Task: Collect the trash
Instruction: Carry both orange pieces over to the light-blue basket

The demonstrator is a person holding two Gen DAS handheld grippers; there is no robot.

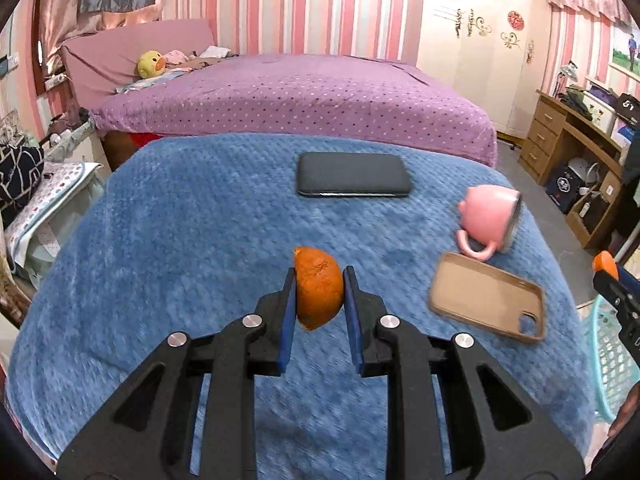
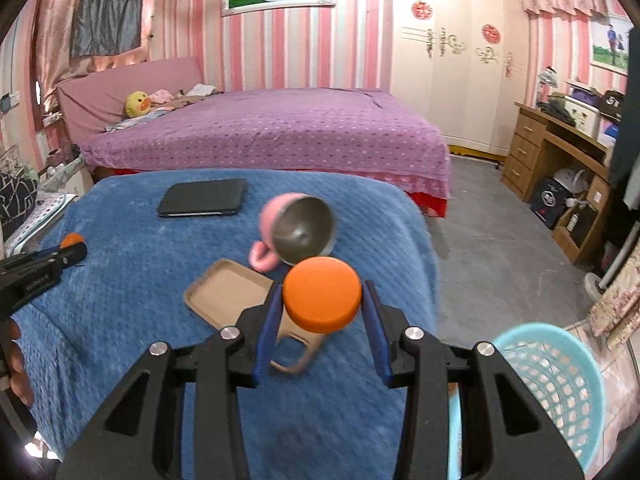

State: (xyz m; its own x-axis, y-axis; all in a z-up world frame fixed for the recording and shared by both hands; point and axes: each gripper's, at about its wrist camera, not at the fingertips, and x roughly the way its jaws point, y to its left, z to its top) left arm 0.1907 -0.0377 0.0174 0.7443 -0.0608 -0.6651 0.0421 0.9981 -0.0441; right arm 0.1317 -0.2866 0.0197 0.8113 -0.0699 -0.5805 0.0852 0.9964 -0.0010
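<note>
My left gripper (image 1: 319, 280) is shut on an orange peel (image 1: 319, 287) and holds it above the blue blanket (image 1: 180, 248). It also shows at the left edge of the right wrist view (image 2: 74, 246). My right gripper (image 2: 322, 295) is shut on a round orange lid (image 2: 322, 294), held above the blanket's right part. A light blue mesh basket (image 2: 560, 384) stands on the floor to the right of the table, and its rim shows in the left wrist view (image 1: 608, 364).
On the blanket lie a black phone (image 1: 354, 174), a tipped pink mug (image 1: 490, 216) and a tan phone case (image 1: 486, 298). A purple bed (image 1: 296, 92) stands behind. A wooden desk (image 2: 560, 168) is at the far right.
</note>
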